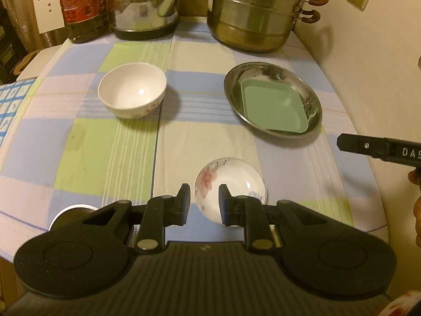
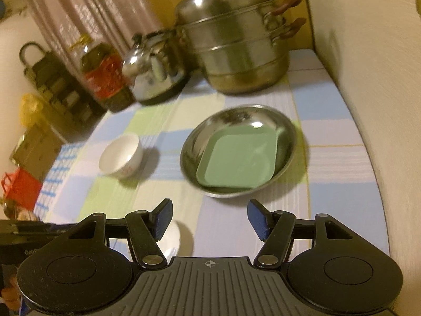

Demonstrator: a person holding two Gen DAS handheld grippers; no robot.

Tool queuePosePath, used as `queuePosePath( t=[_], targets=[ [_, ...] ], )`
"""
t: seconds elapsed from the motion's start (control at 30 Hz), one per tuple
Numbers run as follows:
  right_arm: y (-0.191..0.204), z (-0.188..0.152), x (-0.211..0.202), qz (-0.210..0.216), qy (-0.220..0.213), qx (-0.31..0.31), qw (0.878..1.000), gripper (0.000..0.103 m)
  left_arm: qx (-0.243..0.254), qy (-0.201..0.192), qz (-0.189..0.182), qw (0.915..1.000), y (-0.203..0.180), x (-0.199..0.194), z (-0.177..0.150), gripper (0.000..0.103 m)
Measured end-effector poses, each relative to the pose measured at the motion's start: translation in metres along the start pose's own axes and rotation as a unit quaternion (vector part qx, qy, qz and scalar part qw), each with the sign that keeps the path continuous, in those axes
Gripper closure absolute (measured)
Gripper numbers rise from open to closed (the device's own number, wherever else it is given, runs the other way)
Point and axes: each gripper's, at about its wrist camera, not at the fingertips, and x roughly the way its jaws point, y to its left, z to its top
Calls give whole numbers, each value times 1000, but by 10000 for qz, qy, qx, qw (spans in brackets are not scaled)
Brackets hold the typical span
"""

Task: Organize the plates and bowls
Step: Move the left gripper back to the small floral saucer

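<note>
A checked cloth [image 1: 126,142] covers the table, with an oil bottle [image 1: 83,5], kettle [image 1: 144,5] and steamer pot [image 1: 257,15] lined along the back. From the left, a white bowl [image 1: 133,89] stands alone, a small floral dish [image 1: 231,187] sits near the front, and a green square plate [image 1: 273,108] is nested in the steel plate [image 1: 313,100], seemingly the stacking spot. The left gripper [image 1: 204,204] hovers low, jaws partly spread astride the dish's near rim, while the right gripper [image 2: 209,220] hangs wide open and empty, facing the stack
</note>
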Motion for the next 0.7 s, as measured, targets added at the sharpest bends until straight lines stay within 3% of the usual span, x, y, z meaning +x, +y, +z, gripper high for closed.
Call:
queuePosePath(
  t=[0.7],
  targets=[
    [16, -18, 35, 204, 735, -207, 9969, 40, -247, 291, 58, 9993, 15, 10, -26, 83]
  ],
)
